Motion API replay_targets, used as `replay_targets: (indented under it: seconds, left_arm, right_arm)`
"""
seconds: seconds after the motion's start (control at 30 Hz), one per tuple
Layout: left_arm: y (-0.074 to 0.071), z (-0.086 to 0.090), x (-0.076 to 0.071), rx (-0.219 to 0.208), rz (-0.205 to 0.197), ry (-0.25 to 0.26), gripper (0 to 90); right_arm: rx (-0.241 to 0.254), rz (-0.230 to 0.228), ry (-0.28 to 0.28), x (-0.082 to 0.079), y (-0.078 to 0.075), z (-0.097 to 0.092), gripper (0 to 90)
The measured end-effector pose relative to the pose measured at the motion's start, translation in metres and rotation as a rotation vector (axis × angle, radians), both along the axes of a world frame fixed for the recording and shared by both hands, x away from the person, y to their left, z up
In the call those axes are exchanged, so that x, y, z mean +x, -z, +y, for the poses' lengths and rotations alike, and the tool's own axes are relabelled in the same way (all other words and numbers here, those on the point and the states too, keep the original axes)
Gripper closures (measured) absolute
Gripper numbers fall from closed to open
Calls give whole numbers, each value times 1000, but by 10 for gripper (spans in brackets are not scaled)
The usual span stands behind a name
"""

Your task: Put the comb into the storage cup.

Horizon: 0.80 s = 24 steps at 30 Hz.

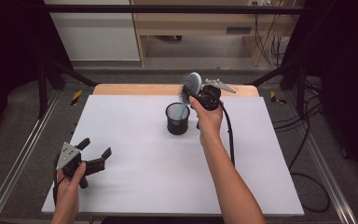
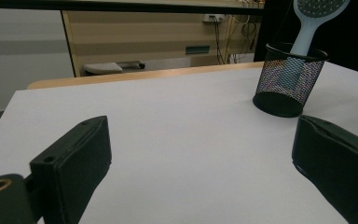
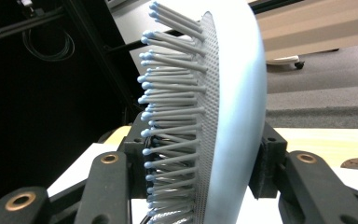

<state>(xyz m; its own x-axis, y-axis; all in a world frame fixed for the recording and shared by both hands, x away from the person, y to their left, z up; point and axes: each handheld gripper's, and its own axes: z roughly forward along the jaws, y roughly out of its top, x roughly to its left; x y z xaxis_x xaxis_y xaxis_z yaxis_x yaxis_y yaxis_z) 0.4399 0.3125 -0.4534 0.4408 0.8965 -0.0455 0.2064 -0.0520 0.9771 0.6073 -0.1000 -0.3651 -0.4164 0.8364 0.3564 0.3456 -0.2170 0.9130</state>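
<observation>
above the mesh cup, a brush goes in handle first

over the black mesh cup point(image 1: 177, 119), which stands near the far middle of the white table point(image 1: 144, 186), the right gripper point(image 1: 200, 93) holds a pale blue hairbrush point(image 1: 189, 88) by its head. the right gripper view explains the grip: one jaw presses against the bristle side, the other against the smooth rounded back of the hairbrush point(image 3: 233, 93), so the jaws stand about half closed, pinching the thick head rather than the thin handle. that leaves the handle free to point down, and in the high view its lower end is already inside the cup's rim, with the head tilted up and to the right of the cup. seen from the left gripper view, the hairbrush point(image 2: 310, 23) leans out over the far rim of the mesh cup point(image 2: 286, 79), the handle showing faintly through the mesh. whether the handle's tip has reached the cup's bottom cannot be told.

well away from the cup, toward the near left corner of the table, the left gripper point(image 1: 95, 156) rests low with its jaws spread wide and nothing between them; it appears to be waiting out of the way, leaving the approach to the cup open for the other hand. judging by the pose, the step in hand is lowering the brush until the cup can bear it, and the head grip should let the jaws release without disturbing the light cup.
</observation>
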Motion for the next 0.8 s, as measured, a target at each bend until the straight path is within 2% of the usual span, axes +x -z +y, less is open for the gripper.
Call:
replay_targets:
  seconds: [0.3,0.8]
  left_arm:
    - [0,1,0,-8,4,0,47]
    - [0,1,1,-12,4,2,47]
  right_arm:
    - [-32,17,-17,0,9,10,521]
    - [-42,24,-28,1,14,19,518]
